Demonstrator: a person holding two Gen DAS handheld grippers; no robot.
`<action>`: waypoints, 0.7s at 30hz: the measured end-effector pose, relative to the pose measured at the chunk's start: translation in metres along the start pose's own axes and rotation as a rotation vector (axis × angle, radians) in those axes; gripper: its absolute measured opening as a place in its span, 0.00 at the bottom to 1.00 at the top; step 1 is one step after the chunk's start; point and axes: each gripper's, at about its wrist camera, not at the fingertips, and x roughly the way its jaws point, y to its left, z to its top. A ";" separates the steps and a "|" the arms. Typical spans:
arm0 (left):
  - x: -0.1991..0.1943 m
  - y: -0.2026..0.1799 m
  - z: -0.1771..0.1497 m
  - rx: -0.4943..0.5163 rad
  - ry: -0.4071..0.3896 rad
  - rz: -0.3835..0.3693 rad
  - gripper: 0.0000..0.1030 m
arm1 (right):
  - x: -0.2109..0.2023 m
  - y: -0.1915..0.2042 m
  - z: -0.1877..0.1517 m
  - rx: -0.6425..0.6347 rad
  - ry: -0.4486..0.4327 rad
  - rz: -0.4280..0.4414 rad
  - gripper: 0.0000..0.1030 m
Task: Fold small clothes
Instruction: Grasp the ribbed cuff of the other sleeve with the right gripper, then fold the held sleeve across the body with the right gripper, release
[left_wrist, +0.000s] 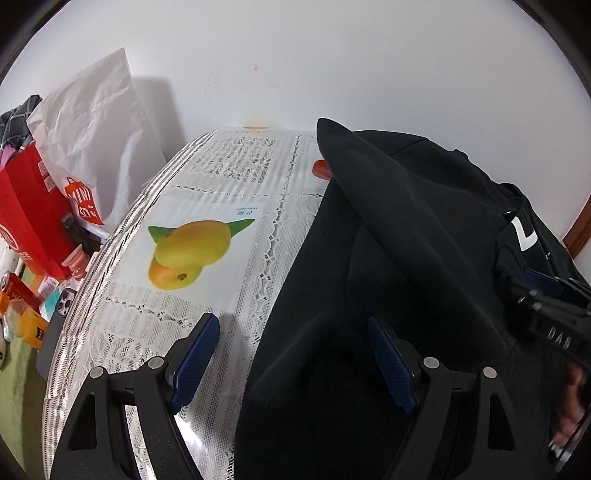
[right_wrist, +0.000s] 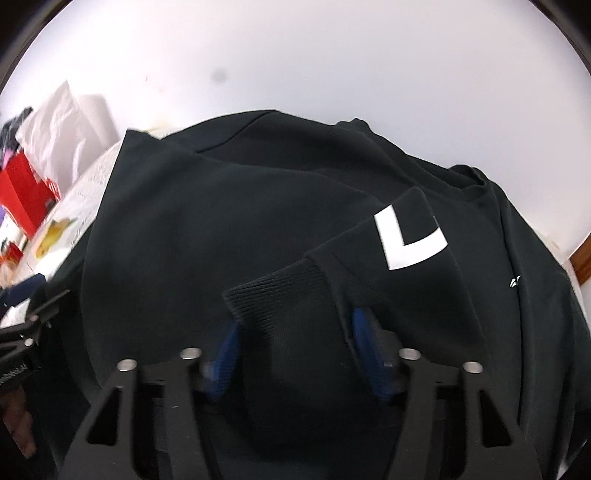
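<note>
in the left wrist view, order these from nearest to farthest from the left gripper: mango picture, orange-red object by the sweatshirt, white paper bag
1. mango picture: on the tablecloth, just ahead and left of the open left gripper.
2. orange-red object: farther up the table, at the edge of the black sweatshirt.
3. white paper bag: off the table, far left against the wall.

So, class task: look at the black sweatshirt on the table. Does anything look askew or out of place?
Yes. The black sweatshirt lies rumpled, not flat. One sleeve cuff lies across its front between the right tool's open fingers. A small red object pokes out from under its edge.
</note>
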 end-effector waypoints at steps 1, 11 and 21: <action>0.000 0.000 -0.001 0.000 -0.004 0.001 0.79 | -0.003 -0.004 0.000 -0.004 -0.005 0.000 0.20; 0.000 0.000 -0.002 -0.003 -0.009 0.006 0.79 | -0.097 -0.137 0.007 0.197 -0.179 -0.071 0.17; 0.000 0.000 -0.001 -0.004 -0.010 0.004 0.79 | -0.099 -0.249 -0.060 0.476 -0.085 0.006 0.18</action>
